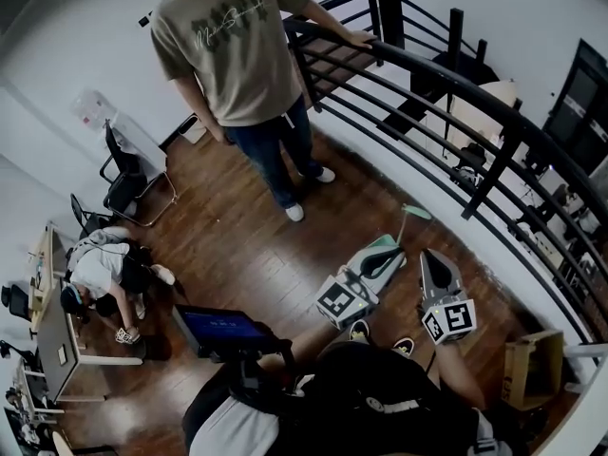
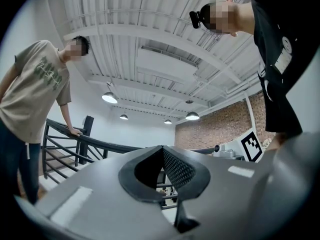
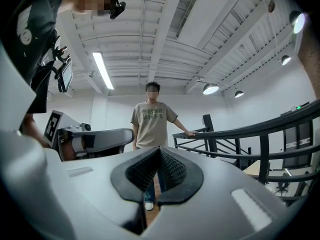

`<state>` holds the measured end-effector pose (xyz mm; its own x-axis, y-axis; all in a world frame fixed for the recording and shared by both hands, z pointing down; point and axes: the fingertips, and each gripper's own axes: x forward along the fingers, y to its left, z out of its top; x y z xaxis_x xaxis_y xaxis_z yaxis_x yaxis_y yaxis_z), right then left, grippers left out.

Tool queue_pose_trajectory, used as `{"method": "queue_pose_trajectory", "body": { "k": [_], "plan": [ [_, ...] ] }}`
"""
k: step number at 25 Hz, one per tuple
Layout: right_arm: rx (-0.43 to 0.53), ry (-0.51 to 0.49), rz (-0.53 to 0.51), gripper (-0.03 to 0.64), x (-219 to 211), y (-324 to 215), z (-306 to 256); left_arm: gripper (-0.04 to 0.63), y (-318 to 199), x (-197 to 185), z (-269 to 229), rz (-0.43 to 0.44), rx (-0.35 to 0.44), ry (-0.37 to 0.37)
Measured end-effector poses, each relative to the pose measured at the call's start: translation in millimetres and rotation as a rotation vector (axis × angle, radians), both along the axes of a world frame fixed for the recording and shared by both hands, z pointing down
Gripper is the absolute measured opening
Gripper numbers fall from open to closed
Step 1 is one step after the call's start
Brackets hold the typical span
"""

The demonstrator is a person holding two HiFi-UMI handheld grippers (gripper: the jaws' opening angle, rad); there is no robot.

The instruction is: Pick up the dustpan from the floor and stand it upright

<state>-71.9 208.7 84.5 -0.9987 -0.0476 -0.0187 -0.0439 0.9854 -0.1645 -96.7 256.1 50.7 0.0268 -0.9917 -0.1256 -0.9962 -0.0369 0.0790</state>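
Both tools are held out level in front of the wearer. The left tool (image 2: 162,149) has its jaws pressed together with nothing between the pads; past them its own view shows only ceiling, lamps and brick wall. The right tool (image 3: 160,149) is likewise shut and empty, looking along its jaws at a standing person (image 3: 151,116). In the head view the left tool (image 1: 378,264) and right tool (image 1: 429,259) sit side by side, near each other, both aimed toward the railing (image 1: 456,93). The dustpan (image 1: 385,245) is mint-green and sits on the wooden floor (image 1: 247,255) just past the left tool's tip. Its thin handle (image 1: 403,226) runs away toward the foot of the railing. From this steep angle I cannot tell whether the pan lies flat or already stands. Neither tool touches it as far as the views show. Judgement: this is a free-hand stage, with no grasp in hand. If the pan is lying down, the pick-up is not yet begun. The next move then calls for tipping one tool downward, spreading its jaws and closing on the handle or the pan's rim. The handle end would then be lifted until the pan rests on its base. The thin handle looks likely to swing in a pinch, so a grip close to the pan seems the safer choice.
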Motion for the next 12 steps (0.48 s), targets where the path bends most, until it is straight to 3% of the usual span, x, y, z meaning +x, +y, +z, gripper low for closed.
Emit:
{"method": "queue_pose_trajectory", "body": {
  "k": [12],
  "plan": [
    [-0.012, 0.007, 0.007, 0.002, -0.3, -1.0, 2.3, 0.017, -0.3, 0.0, 2.1, 0.002, -0.003, 0.022]
  ]
}}
